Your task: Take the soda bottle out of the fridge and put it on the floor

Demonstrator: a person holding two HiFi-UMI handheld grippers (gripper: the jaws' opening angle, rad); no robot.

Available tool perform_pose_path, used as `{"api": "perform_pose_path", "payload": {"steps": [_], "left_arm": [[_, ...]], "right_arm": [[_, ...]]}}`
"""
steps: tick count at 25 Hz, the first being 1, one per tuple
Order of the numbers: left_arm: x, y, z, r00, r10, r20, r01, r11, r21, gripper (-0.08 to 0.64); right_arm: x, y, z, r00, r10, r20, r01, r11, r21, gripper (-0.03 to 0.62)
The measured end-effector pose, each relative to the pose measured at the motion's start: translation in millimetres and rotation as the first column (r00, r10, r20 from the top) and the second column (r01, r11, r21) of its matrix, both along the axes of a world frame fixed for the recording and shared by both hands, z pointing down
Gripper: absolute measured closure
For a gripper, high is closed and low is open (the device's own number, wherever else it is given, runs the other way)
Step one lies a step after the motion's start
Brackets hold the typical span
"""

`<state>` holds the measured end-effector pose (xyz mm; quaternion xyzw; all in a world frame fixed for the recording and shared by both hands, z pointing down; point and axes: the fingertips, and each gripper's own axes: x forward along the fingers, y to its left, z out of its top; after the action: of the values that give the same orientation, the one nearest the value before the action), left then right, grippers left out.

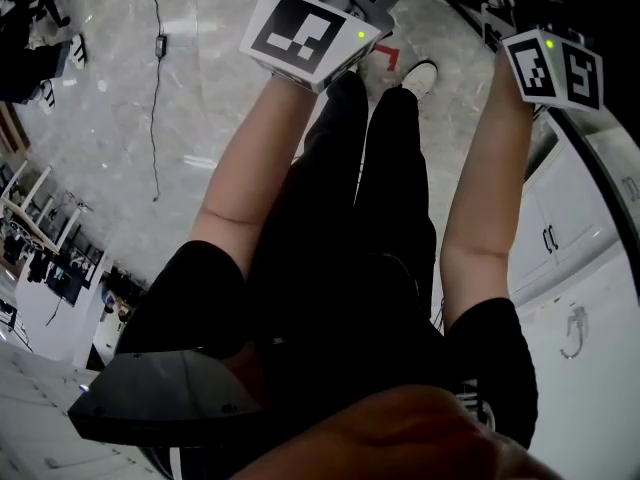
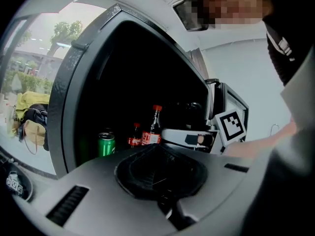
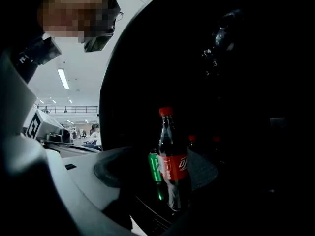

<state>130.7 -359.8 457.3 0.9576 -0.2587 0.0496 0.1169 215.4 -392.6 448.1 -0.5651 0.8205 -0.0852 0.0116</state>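
Observation:
The soda bottle point(image 3: 172, 166), dark cola with a red cap and red label, stands upright inside the dark fridge. It is between the two pads of my right gripper point(image 3: 162, 173), which is open; the left pad point(image 3: 113, 171) stands clear of it. In the left gripper view the same bottle point(image 2: 153, 129) stands at the end of the right gripper's white jaw point(image 2: 189, 137). My left gripper point(image 2: 160, 173) is shut and empty, held in front of the fridge opening. The head view shows only the two marker cubes point(image 1: 305, 33) point(image 1: 555, 68), not the jaws.
A green can point(image 2: 106, 144) and a smaller cola bottle point(image 2: 135, 137) stand left of the soda bottle in the fridge. The white fridge body point(image 1: 570, 268) is at the right. A black cable point(image 1: 155, 98) lies on the marble floor point(image 1: 120, 148).

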Motion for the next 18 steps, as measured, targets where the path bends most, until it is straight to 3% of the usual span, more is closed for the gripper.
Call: {"api": "perform_pose_path", "payload": {"steps": [18], "left_arm": [[-1.6, -29.1, -0.1, 0.999, 0.019, -0.032, -0.019, 1.000, 0.002, 0.559]], "right_arm": [[0.6, -72.5, 11.3, 0.992, -0.011, -0.129, 0.008, 1.000, -0.022, 0.272]]}}
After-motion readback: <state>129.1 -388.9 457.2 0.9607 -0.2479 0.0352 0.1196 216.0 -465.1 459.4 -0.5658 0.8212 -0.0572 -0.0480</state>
